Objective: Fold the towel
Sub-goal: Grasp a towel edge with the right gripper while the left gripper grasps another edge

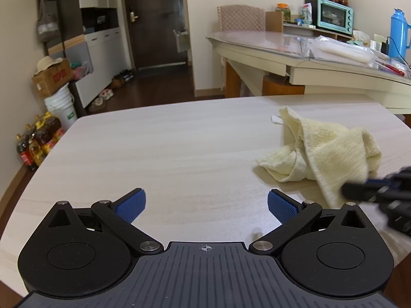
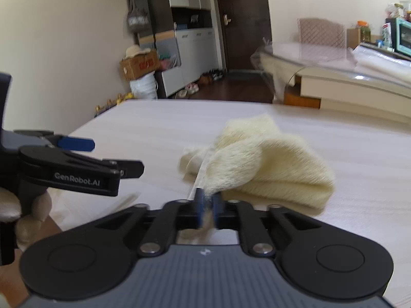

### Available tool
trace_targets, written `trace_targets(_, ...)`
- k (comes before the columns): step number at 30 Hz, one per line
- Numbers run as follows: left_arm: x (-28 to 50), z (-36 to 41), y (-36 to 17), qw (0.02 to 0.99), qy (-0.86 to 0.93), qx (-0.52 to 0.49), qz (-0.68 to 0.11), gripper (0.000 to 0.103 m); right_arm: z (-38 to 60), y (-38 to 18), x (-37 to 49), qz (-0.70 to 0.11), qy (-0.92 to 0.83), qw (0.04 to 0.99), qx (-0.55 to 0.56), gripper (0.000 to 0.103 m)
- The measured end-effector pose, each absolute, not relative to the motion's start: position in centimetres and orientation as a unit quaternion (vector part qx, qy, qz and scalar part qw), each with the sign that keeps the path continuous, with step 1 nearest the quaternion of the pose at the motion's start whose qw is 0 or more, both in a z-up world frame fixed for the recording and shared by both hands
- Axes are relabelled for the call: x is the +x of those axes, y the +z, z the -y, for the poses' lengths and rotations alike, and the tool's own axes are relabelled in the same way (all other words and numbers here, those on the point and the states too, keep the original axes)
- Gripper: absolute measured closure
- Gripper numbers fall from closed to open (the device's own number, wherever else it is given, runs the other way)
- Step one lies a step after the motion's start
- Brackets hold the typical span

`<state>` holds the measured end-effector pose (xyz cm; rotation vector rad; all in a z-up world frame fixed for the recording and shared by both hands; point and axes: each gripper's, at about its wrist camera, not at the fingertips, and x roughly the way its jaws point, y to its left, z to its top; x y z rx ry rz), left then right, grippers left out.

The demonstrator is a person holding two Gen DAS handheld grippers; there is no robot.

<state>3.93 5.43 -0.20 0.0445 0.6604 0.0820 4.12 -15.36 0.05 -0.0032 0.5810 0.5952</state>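
A crumpled pale yellow towel (image 1: pixel 326 148) lies on the light wood table (image 1: pixel 167 148), to the right in the left wrist view. My left gripper (image 1: pixel 206 205) hovers over bare table left of the towel, its blue pads wide apart and nothing between them. In the right wrist view my right gripper (image 2: pixel 206 205) is shut on a near edge of the towel (image 2: pixel 267 164), with cloth pinched between the blue pads. The right gripper (image 1: pixel 359 190) also shows as a blurred dark shape at the towel's near corner. The left gripper (image 2: pixel 84 154) appears side-on at the left.
The table's far edge (image 1: pixel 179 102) drops to a dark floor. A second table (image 1: pixel 321 59) with a glass top, a teal oven (image 1: pixel 334 15) and a blue flask (image 1: pixel 398 33) stands behind on the right. Bottles (image 1: pixel 38 141), a bucket and a box stand at the left wall.
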Motion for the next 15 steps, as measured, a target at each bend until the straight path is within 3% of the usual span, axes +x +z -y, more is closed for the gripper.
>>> trace_targets(8,5.5,-2.9,0.2,0.947,-0.083,0.051,-0.305,0.000,22.7,3.7,4.4,-0.191,0.204,0.959,0.036,0.096)
trace_targets(15,6.7,2.1,0.5,0.937,-0.190,0.122,-0.267,0.000,26.6,2.4,6.7,-0.224,0.162,0.960,0.047,0.096)
